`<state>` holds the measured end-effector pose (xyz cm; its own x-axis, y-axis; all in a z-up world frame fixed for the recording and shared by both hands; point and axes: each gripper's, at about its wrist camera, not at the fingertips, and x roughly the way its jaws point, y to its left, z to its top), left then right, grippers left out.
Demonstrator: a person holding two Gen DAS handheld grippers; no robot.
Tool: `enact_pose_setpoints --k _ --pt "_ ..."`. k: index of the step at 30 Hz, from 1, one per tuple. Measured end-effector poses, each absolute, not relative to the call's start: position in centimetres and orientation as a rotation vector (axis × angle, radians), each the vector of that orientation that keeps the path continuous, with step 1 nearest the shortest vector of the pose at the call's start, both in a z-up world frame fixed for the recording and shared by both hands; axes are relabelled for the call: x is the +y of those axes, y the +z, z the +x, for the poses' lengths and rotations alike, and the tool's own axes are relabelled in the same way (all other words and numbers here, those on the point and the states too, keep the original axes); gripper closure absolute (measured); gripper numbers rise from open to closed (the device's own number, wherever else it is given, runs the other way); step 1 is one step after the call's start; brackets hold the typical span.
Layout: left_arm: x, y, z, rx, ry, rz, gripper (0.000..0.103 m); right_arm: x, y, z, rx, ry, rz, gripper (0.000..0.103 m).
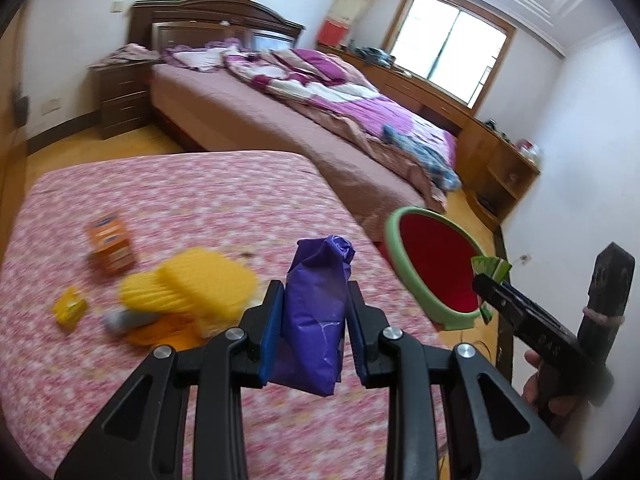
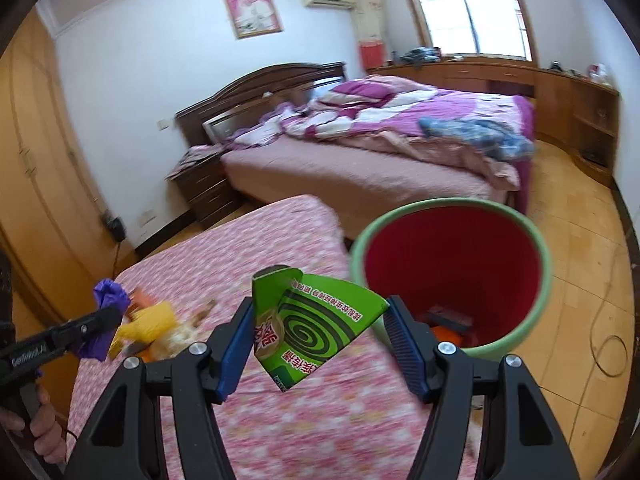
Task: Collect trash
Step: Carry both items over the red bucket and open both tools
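Observation:
My left gripper is shut on a crumpled purple wrapper and holds it above the pink floral table. My right gripper is shut on a flattened green mosquito-coil box, held over the table edge next to the red bin with a green rim. The bin also shows in the left wrist view, off the table's right edge. In the right wrist view the left gripper with the purple wrapper is at the left. Some dark and orange items lie at the bin's bottom.
On the table lie a yellow ribbed item, an orange box and a small yellow packet. A bed with purple bedding, a nightstand and wooden cabinets stand behind. A cable lies on the floor.

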<state>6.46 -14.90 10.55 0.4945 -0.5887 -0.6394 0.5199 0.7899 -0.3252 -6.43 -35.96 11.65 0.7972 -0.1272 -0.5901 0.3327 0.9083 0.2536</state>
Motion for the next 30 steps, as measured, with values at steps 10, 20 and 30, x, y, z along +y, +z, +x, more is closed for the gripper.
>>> enact_pose_setpoints --k 10,20,30 --pt "-23.3 9.6 6.8 0.868 -0.785 -0.006 0.073 -42.9 10.4 -7.9 0.611 -0.354 0.426 0.036" --pt "-32.0 6.7 7.9 0.939 -0.851 0.102 0.073 -49.0 7.0 -7.5 0.655 -0.388 0.518 0.036" --pt "-38.1 5.6 7.8 0.938 -0.903 0.205 0.073 -52.2 5.8 -6.4 0.655 -0.382 0.571 0.034"
